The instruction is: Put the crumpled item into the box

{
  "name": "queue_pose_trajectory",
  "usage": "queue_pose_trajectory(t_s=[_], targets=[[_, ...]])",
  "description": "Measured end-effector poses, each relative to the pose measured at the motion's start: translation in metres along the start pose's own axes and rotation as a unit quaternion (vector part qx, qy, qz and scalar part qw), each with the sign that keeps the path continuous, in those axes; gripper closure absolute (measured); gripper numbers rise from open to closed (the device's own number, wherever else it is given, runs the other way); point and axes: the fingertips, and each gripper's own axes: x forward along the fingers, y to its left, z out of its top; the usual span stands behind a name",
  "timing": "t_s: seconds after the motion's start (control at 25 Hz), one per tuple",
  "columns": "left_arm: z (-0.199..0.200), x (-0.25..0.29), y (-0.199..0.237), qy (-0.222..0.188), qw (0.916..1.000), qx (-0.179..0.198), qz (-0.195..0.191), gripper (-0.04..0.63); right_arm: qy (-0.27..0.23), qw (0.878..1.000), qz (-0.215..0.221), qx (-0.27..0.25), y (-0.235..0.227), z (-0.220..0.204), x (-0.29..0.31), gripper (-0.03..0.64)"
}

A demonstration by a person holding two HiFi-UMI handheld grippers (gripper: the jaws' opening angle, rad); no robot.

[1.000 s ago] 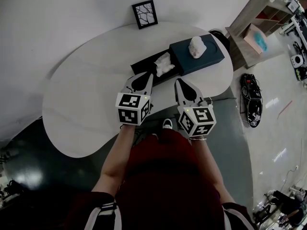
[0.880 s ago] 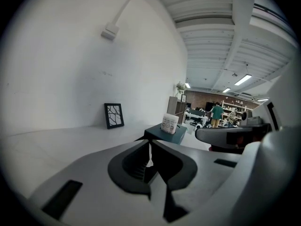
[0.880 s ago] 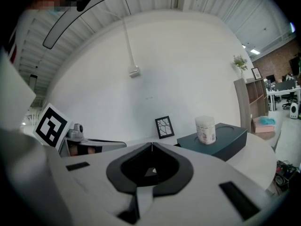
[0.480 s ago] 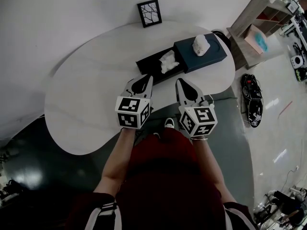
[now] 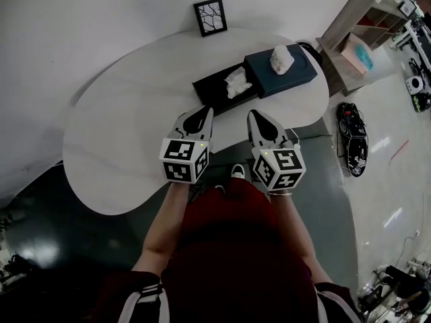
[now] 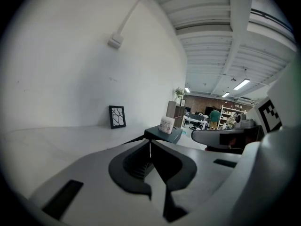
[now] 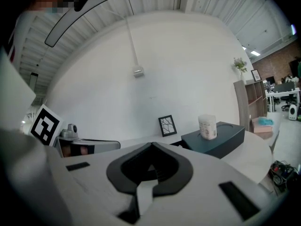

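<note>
A crumpled white item (image 5: pixel 236 83) lies in a flat black box (image 5: pixel 214 93) on the white table (image 5: pixel 121 133). Beside it stands a dark teal box (image 5: pixel 296 74) with a white printed roll (image 5: pixel 281 57) on top; both also show in the left gripper view, box (image 6: pixel 162 134) and roll (image 6: pixel 167 124), and in the right gripper view, box (image 7: pixel 221 138) and roll (image 7: pixel 207 126). My left gripper (image 5: pixel 204 111) (image 6: pixel 150 144) and right gripper (image 5: pixel 254 113) (image 7: pixel 151 145) hover side by side at the table's near edge, short of the boxes. Both are shut and hold nothing.
A small framed picture (image 5: pixel 210 17) leans against the wall behind the boxes. Right of the table stand a wooden shelf unit (image 5: pixel 357 29) and a black object on the floor (image 5: pixel 353 140). A person (image 6: pixel 214 117) stands far back in the room.
The boxes sit slightly higher and further right in the head view than a second ago. Both grippers stay shut in nearly the same place.
</note>
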Motion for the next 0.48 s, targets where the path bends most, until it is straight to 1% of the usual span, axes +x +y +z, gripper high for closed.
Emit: queue_pose_trajectory(t_s=[0.12, 0.48], targets=[[-0.001, -0.005, 0.000, -0.004, 1.0000, -0.003, 0.000, 0.568, 0.002, 1.000, -0.002, -0.008, 0.002, -0.002, -0.003, 0.601], [-0.004, -0.016, 0.004, -0.008, 0.9999, -0.007, 0.002, 0.568, -0.004, 1.000, -0.004, -0.003, 0.009, -0.005, -0.006, 0.601]])
